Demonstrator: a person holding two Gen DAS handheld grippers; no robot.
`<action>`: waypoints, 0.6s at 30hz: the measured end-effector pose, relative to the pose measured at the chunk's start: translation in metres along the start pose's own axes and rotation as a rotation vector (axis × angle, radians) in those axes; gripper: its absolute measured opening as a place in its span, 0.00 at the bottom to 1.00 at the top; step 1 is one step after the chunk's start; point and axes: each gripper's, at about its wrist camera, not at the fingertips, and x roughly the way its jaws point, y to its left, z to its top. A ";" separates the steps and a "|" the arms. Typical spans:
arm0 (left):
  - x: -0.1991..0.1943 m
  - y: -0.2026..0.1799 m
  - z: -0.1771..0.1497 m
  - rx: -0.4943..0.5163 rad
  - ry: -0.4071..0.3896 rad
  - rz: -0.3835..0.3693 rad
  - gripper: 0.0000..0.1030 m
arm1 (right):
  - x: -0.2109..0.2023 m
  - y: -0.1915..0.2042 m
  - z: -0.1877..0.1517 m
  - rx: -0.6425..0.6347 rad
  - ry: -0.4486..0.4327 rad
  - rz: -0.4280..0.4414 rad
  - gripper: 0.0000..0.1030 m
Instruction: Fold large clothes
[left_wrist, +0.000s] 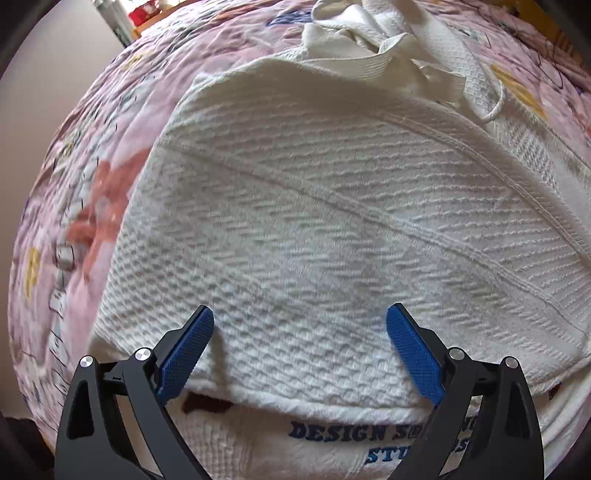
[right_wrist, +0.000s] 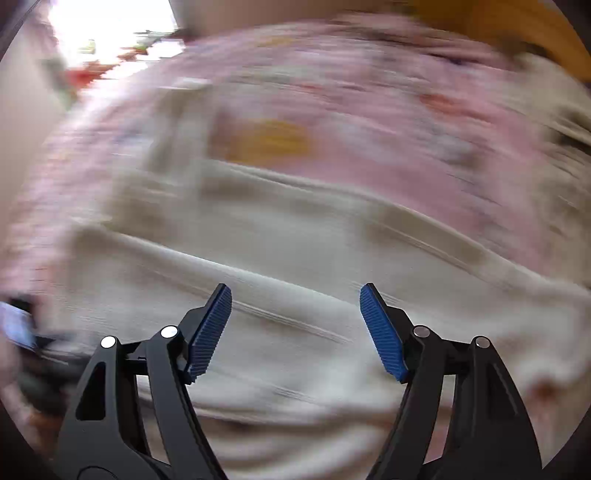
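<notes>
A cream waffle-knit garment (left_wrist: 314, 221) lies folded over itself on a pink patterned bedspread (left_wrist: 74, 229). Blue printed lettering (left_wrist: 369, 435) shows on the layer under its near fold. Its ribbed hem and a drawcord (left_wrist: 491, 107) bunch up at the far end. My left gripper (left_wrist: 300, 317) hangs open just above the near fold, nothing between its blue pads. In the right wrist view, which is blurred, the same cream garment (right_wrist: 295, 295) spreads below my right gripper (right_wrist: 295, 295), open with an empty gap.
The pink bedspread (right_wrist: 369, 129) extends beyond the garment on all sides. A wall and bright clutter (left_wrist: 144, 14) sit at the far left edge of the bed. An orange-brown surface (right_wrist: 517, 26) shows at the top right.
</notes>
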 end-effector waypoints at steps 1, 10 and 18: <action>0.000 0.003 -0.003 -0.018 0.003 -0.021 0.89 | 0.009 0.030 0.019 -0.078 0.004 0.090 0.69; 0.003 0.008 -0.026 0.011 -0.049 -0.104 0.92 | 0.147 0.283 0.110 -0.619 0.282 0.342 0.65; 0.004 0.002 -0.034 -0.003 -0.083 -0.101 0.93 | 0.246 0.329 0.078 -0.736 0.484 0.163 0.52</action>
